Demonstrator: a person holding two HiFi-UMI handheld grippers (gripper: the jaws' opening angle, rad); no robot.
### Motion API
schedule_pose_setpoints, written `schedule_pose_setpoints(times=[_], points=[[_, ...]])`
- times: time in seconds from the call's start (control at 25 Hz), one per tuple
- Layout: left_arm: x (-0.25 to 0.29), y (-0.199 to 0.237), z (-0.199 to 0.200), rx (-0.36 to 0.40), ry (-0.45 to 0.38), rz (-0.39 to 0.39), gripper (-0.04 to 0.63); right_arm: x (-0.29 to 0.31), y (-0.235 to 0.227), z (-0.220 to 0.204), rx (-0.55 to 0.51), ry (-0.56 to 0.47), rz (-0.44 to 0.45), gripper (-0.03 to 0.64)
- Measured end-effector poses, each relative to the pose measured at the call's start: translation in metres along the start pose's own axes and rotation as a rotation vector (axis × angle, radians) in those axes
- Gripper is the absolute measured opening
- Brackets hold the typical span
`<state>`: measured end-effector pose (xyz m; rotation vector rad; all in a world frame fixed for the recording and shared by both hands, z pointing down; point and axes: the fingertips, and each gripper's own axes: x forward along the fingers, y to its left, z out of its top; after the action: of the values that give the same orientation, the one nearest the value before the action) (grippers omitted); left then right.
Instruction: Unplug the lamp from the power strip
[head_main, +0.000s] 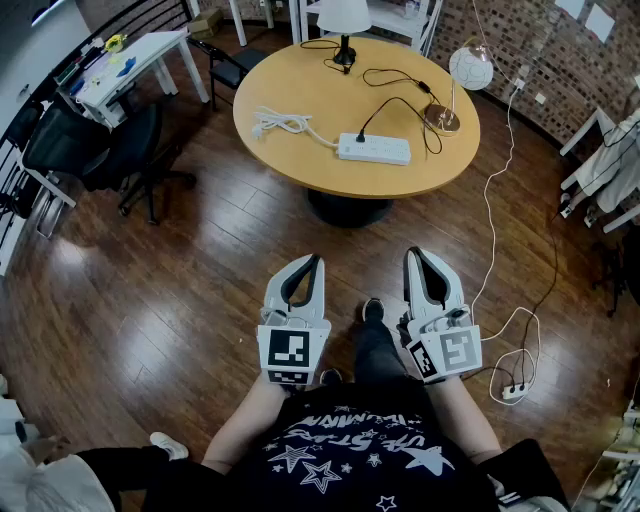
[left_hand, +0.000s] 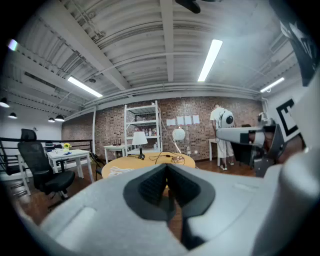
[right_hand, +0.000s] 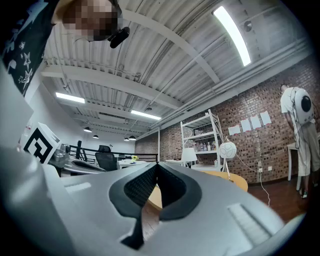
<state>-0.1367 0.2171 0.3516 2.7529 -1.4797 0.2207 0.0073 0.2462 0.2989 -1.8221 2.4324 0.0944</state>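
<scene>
The left tool (head_main: 316, 259) and the right tool (head_main: 413, 252) are held side by side at waist height. Each one's jaws are closed tip to tip on nothing, and both point forward at the round light-wood bench (head_main: 300, 165).

Well ahead of both tools, roughly between their lines, the white oblong power strip (head_main: 374, 149) lies flat on the bench. Its long axis runs left to right across their pointing direction, and its white coiled cable (head_main: 281, 123) trails off to the left.

A black plug (head_main: 360, 136) sits in the strip's left part. Further ahead and to the right stands the lamp with a white globe shade (head_main: 470, 67).
</scene>
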Motion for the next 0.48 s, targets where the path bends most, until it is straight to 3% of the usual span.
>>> schedule_pose_setpoints(times=[0.28, 0.48], points=[[0.066, 0.011, -0.001, 0.005, 0.024, 0.005, 0.005, 0.058, -0.048, -0.016, 0.015, -0.009, 0.02, 0.008], [0.139, 0.016, 0.009, 0.005, -0.002, 0.005, 0.005, 0.111, -0.102, -0.027, 0.027, -0.001, 0.025, 0.008]])
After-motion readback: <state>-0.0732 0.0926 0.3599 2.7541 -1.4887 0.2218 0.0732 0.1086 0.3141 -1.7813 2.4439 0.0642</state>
